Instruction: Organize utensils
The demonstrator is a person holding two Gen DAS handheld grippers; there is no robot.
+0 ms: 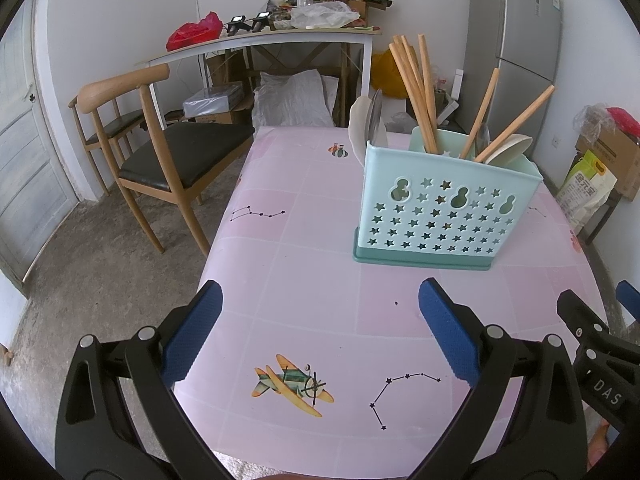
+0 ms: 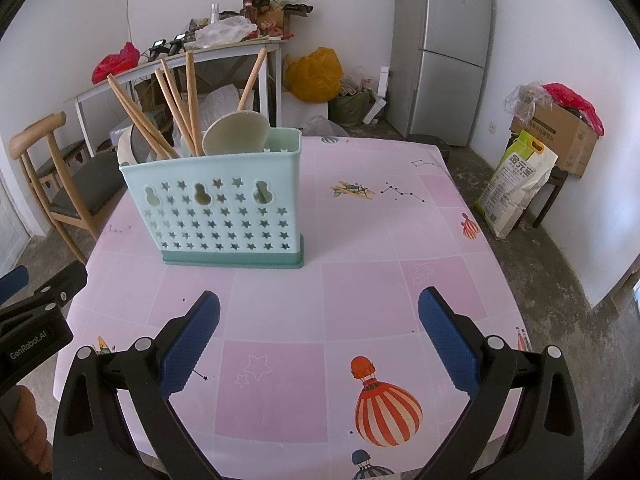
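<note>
A pale teal utensil holder with star cut-outs stands on the pink table; it also shows in the right wrist view. It holds several wooden chopsticks and pale spoons, also visible in the right wrist view as chopsticks and a spoon. My left gripper is open and empty, above the near table. My right gripper is open and empty, in front of the holder.
A wooden chair stands left of the table. A cluttered side table, a fridge, a yellow bag, cardboard boxes and a rice sack line the room's edges.
</note>
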